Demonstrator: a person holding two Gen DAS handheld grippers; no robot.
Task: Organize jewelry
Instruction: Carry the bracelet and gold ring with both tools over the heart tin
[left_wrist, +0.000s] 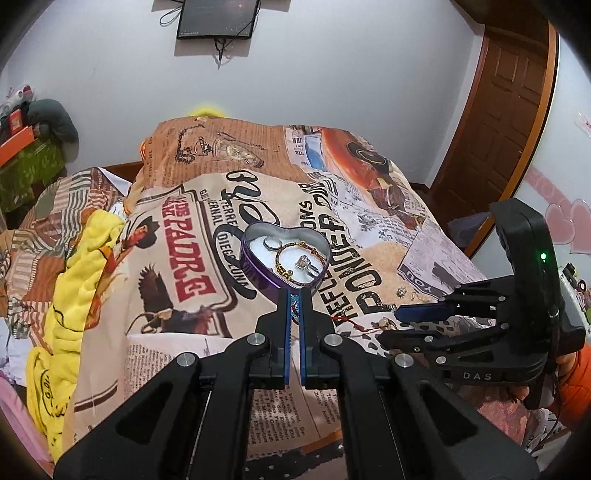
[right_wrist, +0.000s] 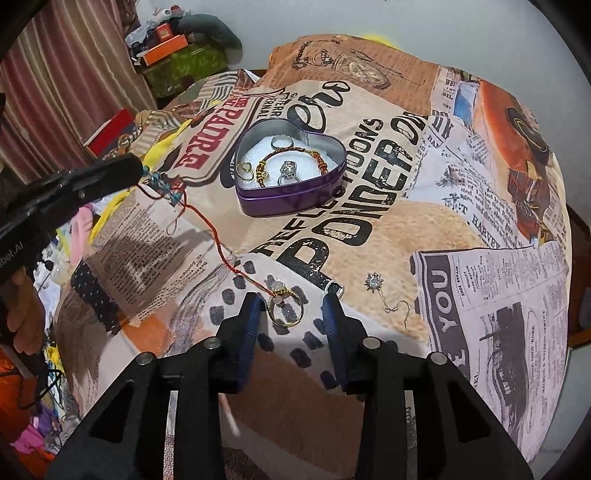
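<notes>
A purple heart-shaped tin (left_wrist: 258, 267) (right_wrist: 291, 201) sits on the printed bedspread and holds rings and a gold-and-brown bracelet (right_wrist: 291, 155). My left gripper (left_wrist: 294, 295) is shut on the blue-beaded end of a red cord bracelet (right_wrist: 207, 229), lifting that end just short of the tin; it shows at the left in the right wrist view (right_wrist: 138, 171). The cord's other end, with a gold ring and pale bead (right_wrist: 284, 310), lies on the bed. My right gripper (right_wrist: 293, 299) is open, its fingers either side of that ring. A star earring (right_wrist: 384, 291) lies to the right.
The bedspread (right_wrist: 406, 229) is humped and wrinkled. A yellow towel (left_wrist: 74, 288) lies at the bed's left. Boxes and clutter (right_wrist: 177, 48) stand beyond the bed's far left. A wooden door (left_wrist: 506, 103) is at the right, a wall monitor (left_wrist: 218, 16) is ahead.
</notes>
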